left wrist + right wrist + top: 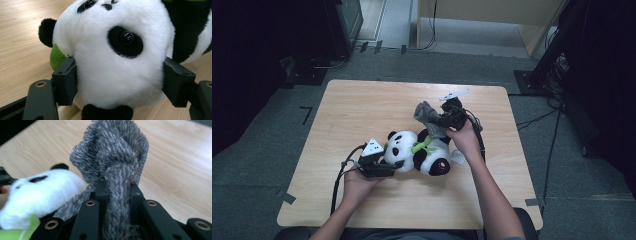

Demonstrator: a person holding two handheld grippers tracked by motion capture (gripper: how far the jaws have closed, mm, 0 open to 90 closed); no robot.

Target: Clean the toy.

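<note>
The black-and-white plush panda (419, 150) with a green leaf at its neck lay on its side just below the centre of the high view, on the pale wooden table (362, 107), head toward the left of the frame and a pink-padded foot toward the lower right. I had my left gripper (387, 167) clamped on the toy's head: in the left gripper view the two black jaws pressed into the white fur from either side, one at lower left and one at lower right of the frame, with the panda's face (120, 50) bulging between them and a black ear (46, 31) at upper left. Up and to the right of the panda in the high view, my right gripper (438, 123) was pinched tight on a shaggy grey knitted cloth (428, 117), which rose above the toy's body. In the right gripper view that grey cloth (112, 165) ran up from between the closed jaws at bottom centre and bunched thickly at the top of the frame, while the panda's white fur (37, 195) sat at left. My right hand (466, 140) gripped the tool just right of the toy; my left hand (357, 182) sat lower left. Grey carpet (257, 150) surrounded the table.
</note>
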